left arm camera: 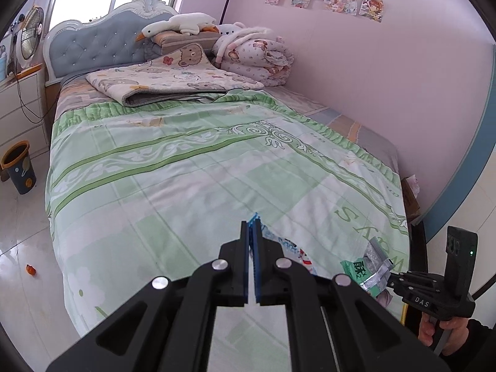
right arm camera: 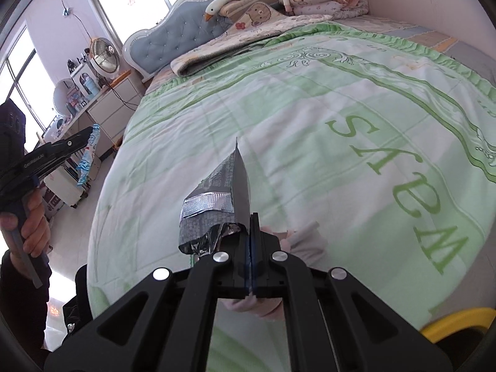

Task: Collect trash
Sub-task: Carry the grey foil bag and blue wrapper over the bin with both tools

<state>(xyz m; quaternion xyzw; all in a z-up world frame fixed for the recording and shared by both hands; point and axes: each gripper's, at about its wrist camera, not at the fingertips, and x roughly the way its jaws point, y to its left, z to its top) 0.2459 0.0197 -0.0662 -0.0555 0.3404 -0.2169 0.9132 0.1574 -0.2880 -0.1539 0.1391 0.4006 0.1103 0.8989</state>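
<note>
A: Any writing you can read?

B: The silver-green snack bag [left arm camera: 370,271] at lower right reads "百禾x2"; your right gripper [right arm camera: 250,217] is clamped on its corner, the handle marked "DAS".

A: And the left one?

B: Your left gripper [left arm camera: 251,221], level over the green quilt [left arm camera: 186,170], pinches one blue-white wrapper [right arm camera: 88,155]. Two pieces total, both off the bed. One bin [left arm camera: 19,167] at far left.

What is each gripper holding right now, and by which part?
Left gripper: blue-and-white wrapper, pinched at its top end. Right gripper: silver-green packet, pinched at an edge.
</note>
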